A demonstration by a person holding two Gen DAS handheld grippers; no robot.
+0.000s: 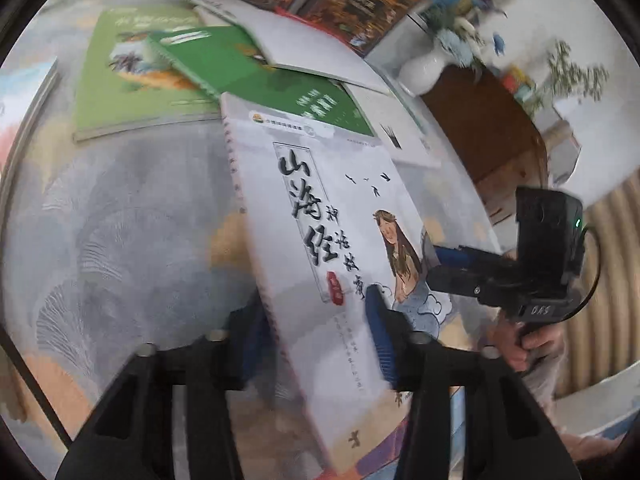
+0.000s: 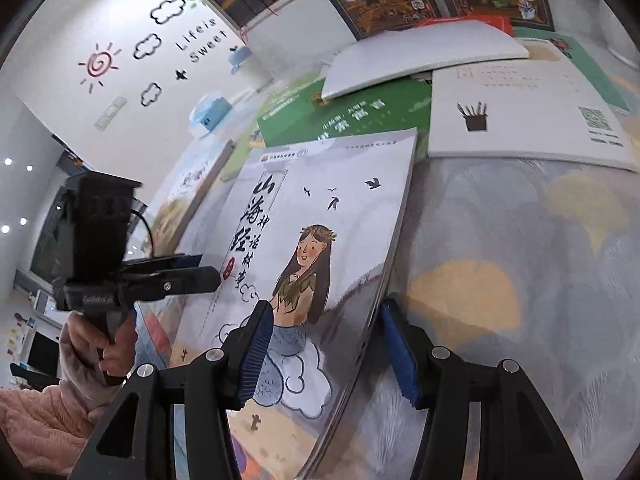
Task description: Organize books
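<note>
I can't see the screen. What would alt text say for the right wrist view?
A white paperback with a long-haired mermaid drawing is tilted up off a grey patterned tablecloth, its right edge between the right tongs. The left tongs clamp its left side; more books lie behind.

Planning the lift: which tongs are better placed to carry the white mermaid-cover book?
Left. The left tongs are clamped on the white mermaid-cover book at its spine side. The right tongs only straddle the opposite edge, gaping wide.
</note>
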